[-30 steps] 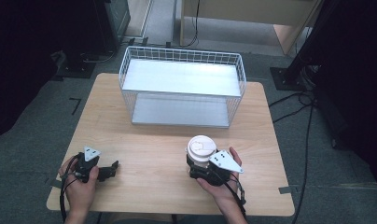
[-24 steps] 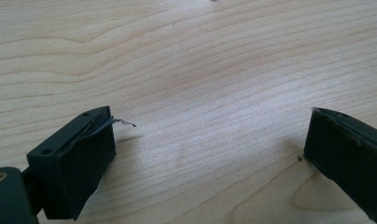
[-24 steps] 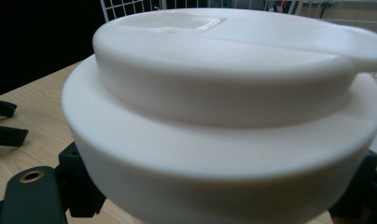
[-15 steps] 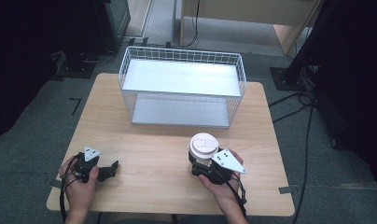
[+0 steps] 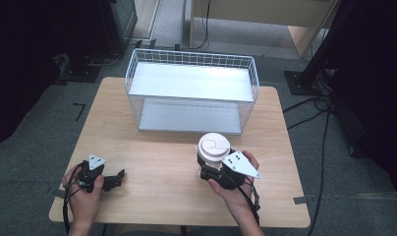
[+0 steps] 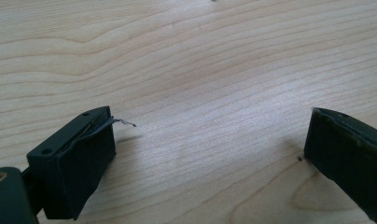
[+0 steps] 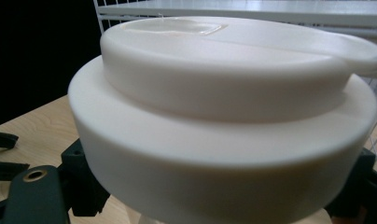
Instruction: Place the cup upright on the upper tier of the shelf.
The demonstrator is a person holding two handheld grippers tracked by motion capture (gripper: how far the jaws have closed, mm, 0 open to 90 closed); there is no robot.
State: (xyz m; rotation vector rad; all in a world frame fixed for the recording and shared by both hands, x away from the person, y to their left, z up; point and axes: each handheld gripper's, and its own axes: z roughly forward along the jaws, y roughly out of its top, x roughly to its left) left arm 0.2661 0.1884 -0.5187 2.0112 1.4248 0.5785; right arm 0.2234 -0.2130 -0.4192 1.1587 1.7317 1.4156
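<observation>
Black hand-held grippers (image 5: 109, 180), grey plates (image 5: 241, 163)

White lidded cup (image 5: 214, 147), upright, gripper-held

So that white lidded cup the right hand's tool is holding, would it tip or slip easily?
The white cup looks smooth, so probably somewhat slippery. Its lid is broad and the right tool seems to hold it lower down, so it may be top-heavy. It is probably light, though its fill is hidden.

One lidded cup (image 5: 213, 147), one wire basket (image 5: 192, 91), seemingly.
</observation>
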